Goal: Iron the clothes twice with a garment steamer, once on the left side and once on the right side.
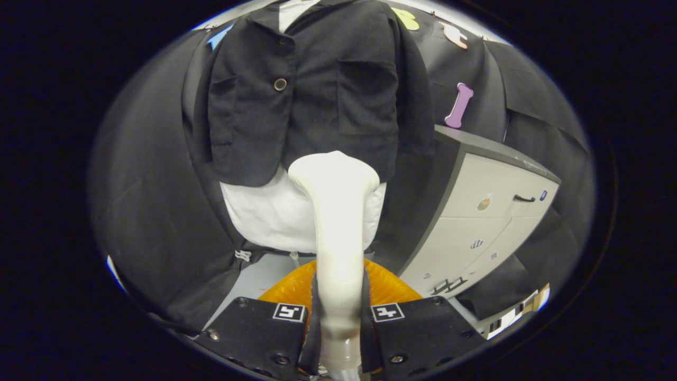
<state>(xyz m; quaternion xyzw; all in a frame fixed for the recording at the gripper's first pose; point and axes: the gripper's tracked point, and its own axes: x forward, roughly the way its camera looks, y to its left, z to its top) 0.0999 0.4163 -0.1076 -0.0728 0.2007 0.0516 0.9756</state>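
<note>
Gripper (pixel 338 317) clamping steamer (pixel 337 211), black jacket (pixel 317 90) ahead, grey cabinet (pixel 476 227) beside

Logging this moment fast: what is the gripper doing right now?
Gripper: closed on the steamer handle, head pointed at the black jacket.

The white steamer (pixel 338 211) stands upright, clamped by its handle, its wide head just below the hem of the black jacket (pixel 312 90), which hangs buttoned over a white form.
</note>
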